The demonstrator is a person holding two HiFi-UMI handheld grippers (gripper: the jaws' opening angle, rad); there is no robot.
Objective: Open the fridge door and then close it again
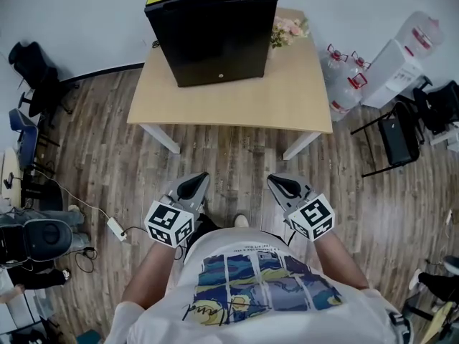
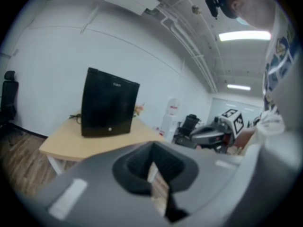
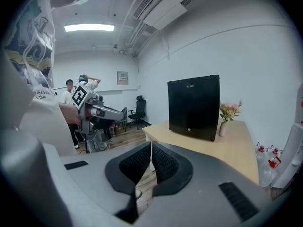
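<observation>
A small black fridge [image 1: 213, 26] stands with its door closed at the back of a light wooden table [image 1: 237, 99]; it also shows as the black fridge [image 2: 108, 103] in the left gripper view and the black fridge [image 3: 194, 107] in the right gripper view. My left gripper [image 1: 199, 183] is held close to the person's body, well short of the table, its jaws together with nothing between them. My right gripper [image 1: 278, 183] hangs beside it, likewise shut and empty. In the left gripper view the left gripper [image 2: 152, 167] points toward the table; the right gripper [image 3: 151, 163] does the same.
A small vase of pink flowers [image 1: 288, 29] stands on the table right of the fridge. Water bottles [image 1: 343, 77] and a white dispenser [image 1: 401, 56] stand at the right, black chairs [image 1: 36, 74] at the left. A cable and power strip [image 1: 115, 227] lie on the wooden floor.
</observation>
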